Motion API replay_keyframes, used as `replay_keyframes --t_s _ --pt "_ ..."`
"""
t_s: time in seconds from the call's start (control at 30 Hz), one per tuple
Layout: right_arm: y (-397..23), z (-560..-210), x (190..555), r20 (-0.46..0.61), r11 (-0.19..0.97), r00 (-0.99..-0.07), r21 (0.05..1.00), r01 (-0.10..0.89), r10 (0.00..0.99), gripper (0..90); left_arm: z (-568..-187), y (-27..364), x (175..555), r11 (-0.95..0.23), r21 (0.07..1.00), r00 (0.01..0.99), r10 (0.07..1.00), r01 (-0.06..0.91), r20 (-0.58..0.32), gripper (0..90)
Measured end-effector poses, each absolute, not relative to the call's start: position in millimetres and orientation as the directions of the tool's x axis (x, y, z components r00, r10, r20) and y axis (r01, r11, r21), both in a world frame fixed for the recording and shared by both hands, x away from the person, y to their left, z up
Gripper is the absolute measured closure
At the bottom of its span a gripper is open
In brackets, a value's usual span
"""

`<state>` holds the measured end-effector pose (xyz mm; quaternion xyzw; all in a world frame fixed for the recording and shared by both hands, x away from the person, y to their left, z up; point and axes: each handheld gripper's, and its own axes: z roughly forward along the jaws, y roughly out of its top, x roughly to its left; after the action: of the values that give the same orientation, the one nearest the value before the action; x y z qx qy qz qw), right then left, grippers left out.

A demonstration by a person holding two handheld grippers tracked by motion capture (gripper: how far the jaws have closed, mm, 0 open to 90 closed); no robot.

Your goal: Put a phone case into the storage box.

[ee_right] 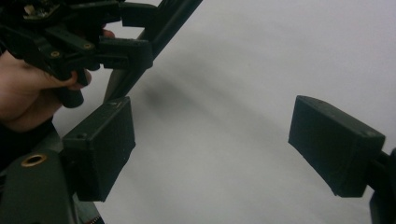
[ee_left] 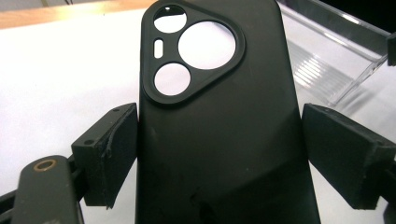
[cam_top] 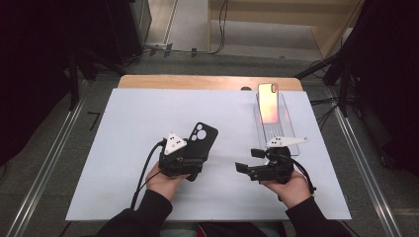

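From above, the left gripper [cam_top: 190, 165] is sitting at the near end of the black case [cam_top: 201, 140], which is lying out over the white mat [cam_top: 123, 148] near its middle. Its own view is showing the case [ee_left: 219, 130] camera-holes up, running between the two pads [ee_left: 109, 149]: the left pad is pressing on its edge, while the right pad seems to be standing a sliver off, so whether this is a firm hold is hard to say. The case's lower end is running off the frame's bottom. The clear stand [ee_left: 336, 60] is peeking in at the right there, cut off by the edge. The high view is giving it whole, with a pinkish phone [cam_top: 268, 102] propped on the stand [cam_top: 286, 131] at the mat's far right. The right gripper [cam_top: 243, 168] is hovering beside the left one, pointing toward it. Its own view is showing jaws standing wide with bare mat [ee_right: 224, 121] between, and the left gripper [ee_right: 84, 42] blurred in the upper left corner.
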<state>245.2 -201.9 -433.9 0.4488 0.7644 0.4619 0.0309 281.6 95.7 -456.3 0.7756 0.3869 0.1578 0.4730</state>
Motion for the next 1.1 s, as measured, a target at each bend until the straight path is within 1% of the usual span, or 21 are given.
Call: replay_keyframes --t_s 0.2,0.33,0.47,0.7,0.8,1.03,1.1 --pt "-199 -430 250 0.393 0.138 -0.578 0.731 0.668 0.715 12.9 -458 93 278 -0.225 0.880 0.653 0.748 0.418 -0.118 13.9" --pt "-197 -427 254 0.404 0.124 -0.570 0.729 0.673 0.716 12.8 -461 93 277 -0.192 0.888 0.644 0.752 0.418 -0.141 13.9" --pt "-194 -424 258 0.420 0.108 -0.560 0.724 0.681 0.715 12.9 -462 91 275 -0.198 0.895 0.646 0.753 0.400 -0.122 13.9" --pt "-187 -420 265 0.435 0.089 -0.555 0.725 0.683 0.709 12.9 -465 85 270 -0.188 0.897 0.645 0.753 0.400 -0.130 13.9" --pt "-182 -418 268 0.416 0.101 -0.561 0.733 0.673 0.716 12.9 -467 84 268 -0.181 0.900 0.644 0.754 0.396 -0.132 13.9" --pt "-175 -418 276 0.443 0.081 -0.552 0.725 0.684 0.706 12.9 -469 78 264 -0.179 0.909 0.647 0.753 0.377 -0.120 13.9" --pt "-173 -417 278 0.433 0.084 -0.554 0.729 0.679 0.711 12.9 -470 77 264 -0.180 0.910 0.650 0.751 0.373 -0.118 13.9"
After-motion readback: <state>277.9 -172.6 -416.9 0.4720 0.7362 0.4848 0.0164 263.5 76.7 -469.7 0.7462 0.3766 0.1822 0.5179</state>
